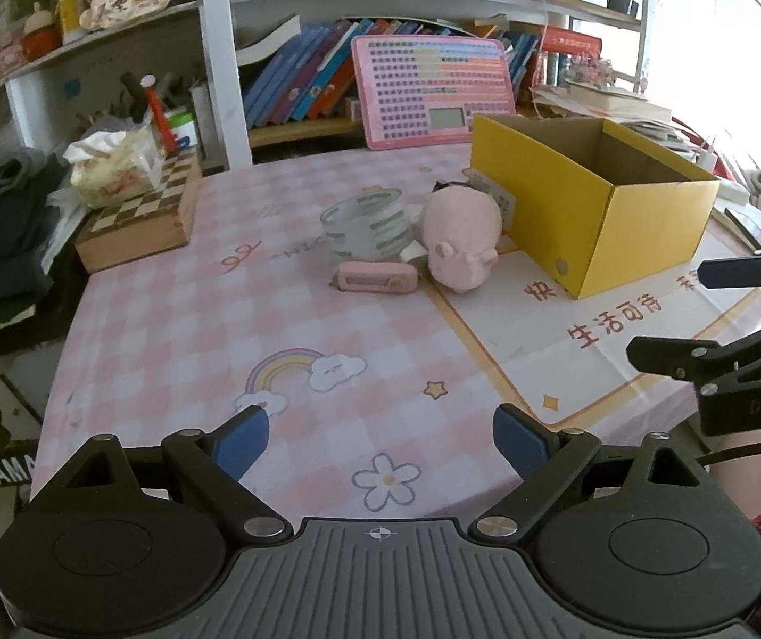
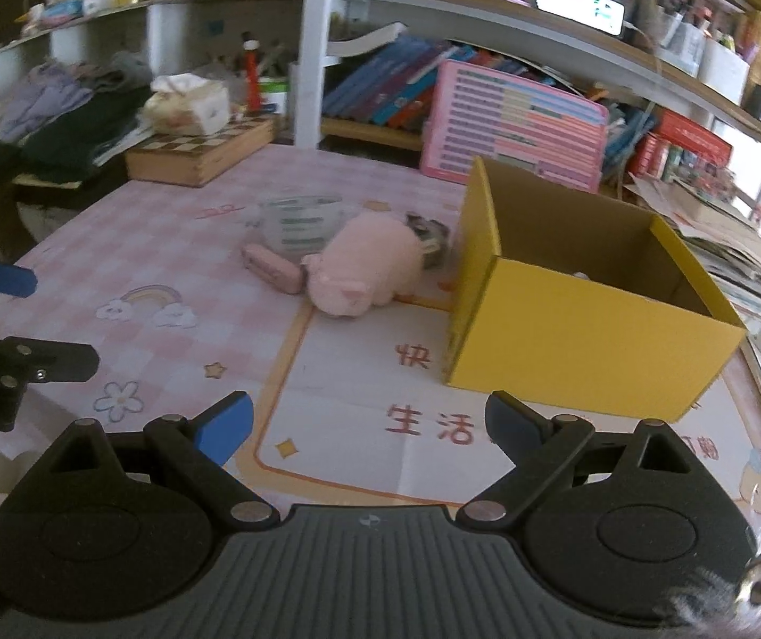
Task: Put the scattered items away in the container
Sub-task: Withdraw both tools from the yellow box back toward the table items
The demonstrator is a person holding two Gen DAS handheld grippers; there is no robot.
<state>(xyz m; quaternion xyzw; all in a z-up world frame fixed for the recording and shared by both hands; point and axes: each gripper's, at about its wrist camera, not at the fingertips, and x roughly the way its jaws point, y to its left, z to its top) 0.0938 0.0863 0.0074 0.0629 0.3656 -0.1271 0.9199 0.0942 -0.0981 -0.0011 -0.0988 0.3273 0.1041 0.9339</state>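
Observation:
A yellow cardboard box [image 1: 641,226] [image 2: 582,341] stands open on the table's right side; a small pale thing shows at its inner wall in the right wrist view. Left of it lie a pink plush pig [image 1: 463,242] [image 2: 362,271], a clear glass cup with green print [image 1: 367,229] [image 2: 300,226], a small pink flat case [image 1: 375,277] [image 2: 273,268], and a small grey-black item [image 2: 428,237] behind the pig. My left gripper [image 1: 380,439] is open and empty, low over the table's near side. My right gripper [image 2: 367,420] is open and empty, before the box.
A pink checked tablecloth [image 1: 194,330] covers the table. A wooden chessboard box [image 1: 141,223] with a tissue pack on it sits far left. A pink keyboard-like board [image 1: 433,88] leans against bookshelves at the back. Clothes pile at left; papers pile at right.

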